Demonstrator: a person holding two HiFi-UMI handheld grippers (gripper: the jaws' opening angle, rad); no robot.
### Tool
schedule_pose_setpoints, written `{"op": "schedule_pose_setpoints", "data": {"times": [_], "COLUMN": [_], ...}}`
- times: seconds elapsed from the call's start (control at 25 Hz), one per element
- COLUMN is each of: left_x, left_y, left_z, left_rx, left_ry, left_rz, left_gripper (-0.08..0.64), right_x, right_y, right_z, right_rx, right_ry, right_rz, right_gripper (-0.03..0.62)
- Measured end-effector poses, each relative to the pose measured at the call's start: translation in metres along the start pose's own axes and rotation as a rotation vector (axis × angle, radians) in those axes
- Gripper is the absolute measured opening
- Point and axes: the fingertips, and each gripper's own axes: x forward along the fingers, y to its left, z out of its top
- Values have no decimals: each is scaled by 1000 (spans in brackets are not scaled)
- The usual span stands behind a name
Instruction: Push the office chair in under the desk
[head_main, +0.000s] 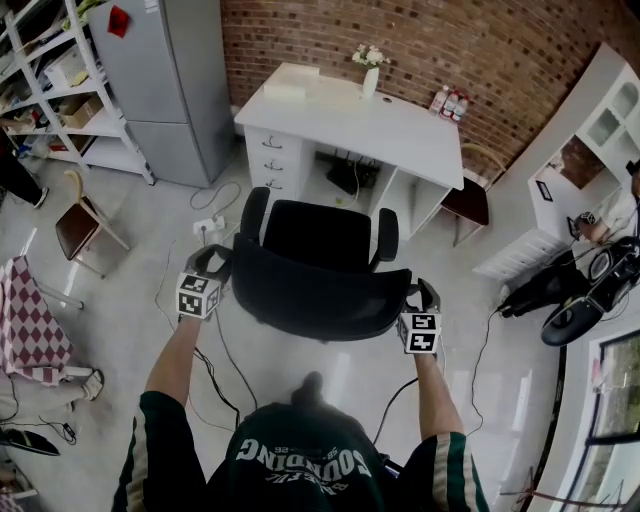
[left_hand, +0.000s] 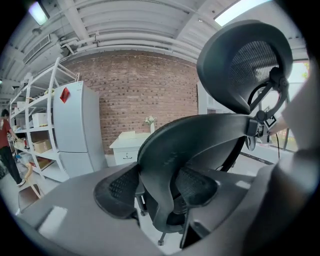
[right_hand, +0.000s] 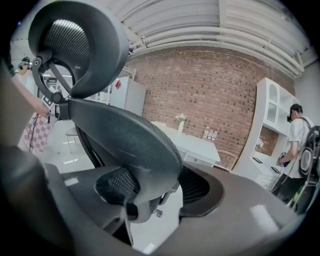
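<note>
Left tongs (left_hand: 157, 189) are clamped on the left edge of the backrest (left_hand: 200, 142) of the office chair (head_main: 318, 262); right tongs (right_hand: 159, 189) are clamped on its right edge. The office chair is set on the floor (head_main: 150, 235) just before the white counter (head_main: 400, 128), seat faced toward it, not yet pushed under.

1. The pale, glossy floor (head_main: 150, 225) in front of you carries the chair (head_main: 315, 260), which stands just short of the counter (head_main: 400, 125).
2. Left of the chair, cables (head_main: 236, 196) and a power strip (head_main: 209, 225) lie on the floor.
3. The counter stands on the floor beyond the chair. On it you have a vase (head_main: 370, 80) with flowers, a white box (head_main: 290, 82) and bottles (head_main: 449, 102).
4. To your left, a fridge (head_main: 165, 80) and a wooden chair (head_main: 85, 222) stand on the floor.
</note>
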Motion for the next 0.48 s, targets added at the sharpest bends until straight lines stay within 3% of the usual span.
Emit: {"op": "schedule_pose_setpoints", "data": {"times": [0.48], "left_x": [67], "left_y": [31], "left_z": [25], "left_rx": [-38], "left_ry": [25], "left_rz": [10], "left_gripper": [227], "right_x": [63], "right_y": [-24], "right_z": [31], "right_rx": [14], "right_ry": [-30], "right_rz": [-18], "right_gripper": [256]}}
